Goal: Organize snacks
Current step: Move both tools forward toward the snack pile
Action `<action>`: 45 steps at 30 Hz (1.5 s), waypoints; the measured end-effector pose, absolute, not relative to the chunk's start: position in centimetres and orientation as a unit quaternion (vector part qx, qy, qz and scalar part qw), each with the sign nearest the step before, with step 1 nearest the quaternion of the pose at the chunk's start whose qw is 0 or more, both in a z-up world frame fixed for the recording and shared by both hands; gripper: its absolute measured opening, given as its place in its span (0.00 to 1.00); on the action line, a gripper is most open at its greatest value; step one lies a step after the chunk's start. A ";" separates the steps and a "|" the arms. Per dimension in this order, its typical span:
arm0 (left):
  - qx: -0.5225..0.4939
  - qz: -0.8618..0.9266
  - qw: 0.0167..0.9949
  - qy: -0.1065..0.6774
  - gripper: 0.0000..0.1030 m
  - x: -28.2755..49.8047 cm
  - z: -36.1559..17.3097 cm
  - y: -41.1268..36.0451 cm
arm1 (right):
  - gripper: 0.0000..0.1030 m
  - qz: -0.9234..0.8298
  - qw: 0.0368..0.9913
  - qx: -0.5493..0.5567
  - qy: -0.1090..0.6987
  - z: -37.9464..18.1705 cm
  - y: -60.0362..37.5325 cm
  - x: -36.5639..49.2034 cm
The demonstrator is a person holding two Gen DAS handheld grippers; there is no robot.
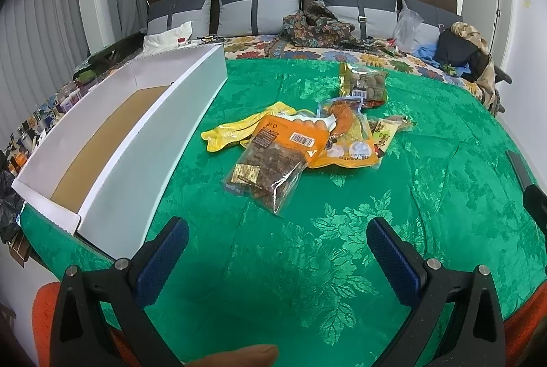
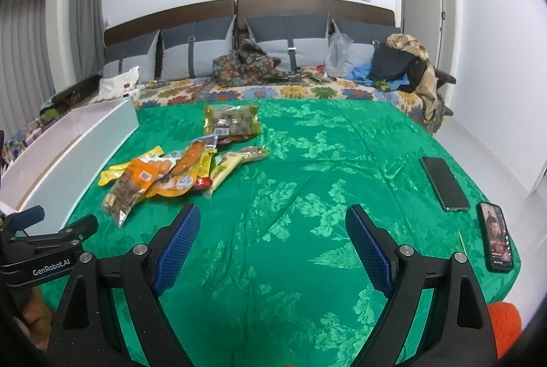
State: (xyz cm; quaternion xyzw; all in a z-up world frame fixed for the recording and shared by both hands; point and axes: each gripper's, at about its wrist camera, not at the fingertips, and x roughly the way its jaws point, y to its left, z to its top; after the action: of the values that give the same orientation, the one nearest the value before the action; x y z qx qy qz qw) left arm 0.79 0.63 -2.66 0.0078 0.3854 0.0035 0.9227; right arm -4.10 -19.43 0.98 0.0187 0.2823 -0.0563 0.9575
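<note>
A pile of snack packets (image 1: 301,141) lies on the green bedspread (image 1: 307,264); it also shows in the right wrist view (image 2: 164,175). One packet of brown balls (image 1: 362,83) lies apart behind the pile, and shows in the right wrist view (image 2: 232,122) too. A long white box (image 1: 116,141) with a brown floor stands open at the left, also seen from the right (image 2: 68,155). My left gripper (image 1: 277,254) is open and empty, in front of the pile. My right gripper (image 2: 271,237) is open and empty, right of the pile. The left gripper's body (image 2: 44,250) shows at the right view's left edge.
Two phones (image 2: 444,184) (image 2: 495,237) lie on the bedspread at the right, the nearer one lit. Pillows (image 1: 259,8), crumpled clothes (image 1: 318,25) and a plastic bag (image 1: 407,25) sit by the headboard. Clutter lies beyond the box at the left.
</note>
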 end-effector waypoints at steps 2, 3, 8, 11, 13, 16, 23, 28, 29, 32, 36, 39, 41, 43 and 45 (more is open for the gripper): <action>0.006 0.006 0.920 0.392 1.00 1.0 -3.3 0.8 | 0.87 -0.056 0.957 0.018 0.284 0.9 -19.5 -4.1; 0.005 0.007 0.917 0.399 1.00 1.2 -3.8 1.0 | 0.87 -0.057 0.957 0.018 0.285 0.8 -19.5 -4.0; -0.022 0.015 0.891 0.454 1.00 2.8 -7.5 2.8 | 0.87 -0.057 0.955 0.017 0.292 0.3 -19.6 -4.0; -0.022 0.021 0.880 0.473 1.00 3.4 -9.2 3.3 | 0.87 -0.053 0.950 0.019 0.307 -0.4 -19.8 -3.7; -0.011 0.025 0.877 0.480 1.00 3.8 -10.1 3.4 | 0.87 -0.049 0.943 0.023 0.329 -1.5 -19.9 -3.2; 0.000 0.032 0.870 0.492 1.00 4.5 -11.3 3.7 | 0.87 -0.042 0.929 0.035 0.367 -3.4 -20.2 -2.7; -0.020 0.025 0.860 0.510 1.00 4.7 -12.9 4.7 | 0.87 -0.038 0.901 0.049 0.430 -7.1 -20.9 -1.5; -0.018 0.020 0.866 0.499 1.00 4.4 -13.2 5.0 | 0.87 -0.046 0.893 0.030 0.446 -9.0 -21.0 -0.3; -0.018 0.019 0.869 0.494 1.00 4.1 -13.3 5.0 | 0.87 -0.046 0.893 0.029 0.447 -9.2 -20.9 -0.1; -0.017 0.020 0.873 0.487 1.00 3.5 -13.3 5.2 | 0.87 -0.045 0.890 0.030 0.452 -9.8 -21.1 0.3; -0.015 0.016 0.870 0.492 1.00 3.4 -13.0 5.4 | 0.88 -0.039 0.883 0.036 0.466 -10.9 -21.3 0.8; -0.013 0.013 0.871 0.490 1.00 3.4 -13.0 5.4 | 0.88 -0.036 0.888 0.018 0.458 -11.2 -21.0 0.7; -0.012 0.011 0.875 0.484 1.00 3.3 -13.0 5.3 | 0.88 -0.033 0.888 0.016 0.458 -11.3 -21.1 0.8; -0.011 0.010 0.878 0.478 1.00 3.2 -13.0 5.3 | 0.88 -0.029 0.888 0.015 0.459 -11.3 -21.1 0.9; -0.011 0.009 0.878 0.478 1.00 3.2 -13.0 5.3 | 0.88 -0.024 0.888 0.011 0.459 -11.2 -21.1 1.0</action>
State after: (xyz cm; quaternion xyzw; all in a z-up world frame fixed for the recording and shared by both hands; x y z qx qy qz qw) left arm 3.19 5.28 -13.01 -0.0109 0.4776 0.0092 0.8785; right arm 1.01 -21.11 -11.24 0.0113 0.4588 -0.0245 0.8881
